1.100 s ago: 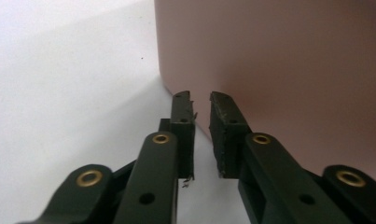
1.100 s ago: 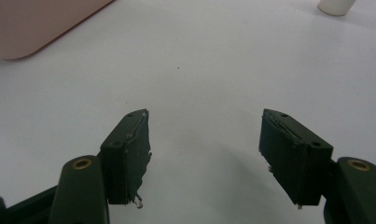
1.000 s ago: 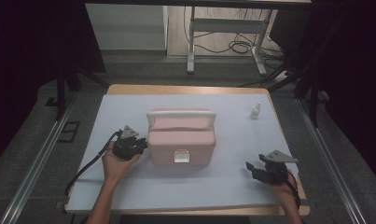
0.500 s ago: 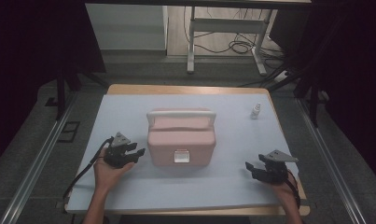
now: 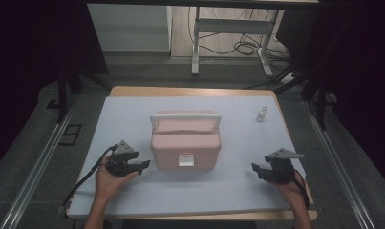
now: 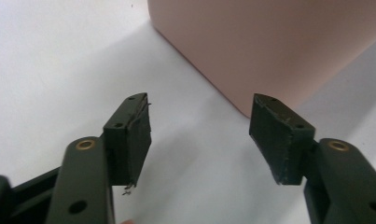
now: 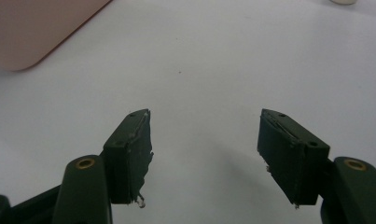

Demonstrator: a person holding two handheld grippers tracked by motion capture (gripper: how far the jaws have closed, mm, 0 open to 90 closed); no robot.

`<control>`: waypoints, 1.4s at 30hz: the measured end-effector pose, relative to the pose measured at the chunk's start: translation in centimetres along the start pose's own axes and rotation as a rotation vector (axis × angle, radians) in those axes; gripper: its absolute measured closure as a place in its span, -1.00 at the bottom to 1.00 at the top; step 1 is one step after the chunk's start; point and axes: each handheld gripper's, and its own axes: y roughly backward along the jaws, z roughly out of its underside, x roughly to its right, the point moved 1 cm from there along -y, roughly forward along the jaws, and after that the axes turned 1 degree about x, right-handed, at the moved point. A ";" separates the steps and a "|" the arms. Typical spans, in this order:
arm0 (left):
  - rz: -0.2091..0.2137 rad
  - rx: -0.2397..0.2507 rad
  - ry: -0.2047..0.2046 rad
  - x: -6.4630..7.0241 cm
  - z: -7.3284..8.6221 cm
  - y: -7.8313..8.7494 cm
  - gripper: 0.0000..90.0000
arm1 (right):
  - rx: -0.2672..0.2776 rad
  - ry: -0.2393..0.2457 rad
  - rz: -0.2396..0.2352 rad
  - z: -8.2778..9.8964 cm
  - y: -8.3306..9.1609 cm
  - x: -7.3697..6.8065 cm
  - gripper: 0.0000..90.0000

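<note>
A pink lidded carry box (image 5: 185, 143) with a pale handle folded across its top stands near the middle of the white table cover (image 5: 238, 191). The left gripper (image 5: 143, 165) sits just beside the box's front left corner, apart from it, its tips pointing at the box wall. Its 2 jaws have just been opening and now stand wide, with nothing between them; in the left gripper view (image 6: 199, 135) the rounded box corner (image 6: 279, 51) lies just ahead. The right gripper (image 5: 255, 169) rests well to the right of the box, jaws released and empty (image 7: 205, 154). A small white bottle (image 5: 262, 113) stands near the far right edge.
</note>
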 end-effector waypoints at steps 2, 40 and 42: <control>-0.013 -0.018 -0.006 -0.2 0.1 -0.1 -0.21 | -0.016 0.006 0.004 -0.6 0.0 0.1 -0.21; -0.034 -0.021 -0.002 0.1 1.0 -1.3 -0.26 | -0.347 -0.006 0.066 -11.7 -2.5 4.7 -0.26; -0.039 -0.020 0.000 0.1 1.0 -1.3 -0.26 | -0.347 -0.006 0.076 -11.8 -2.7 4.8 -0.26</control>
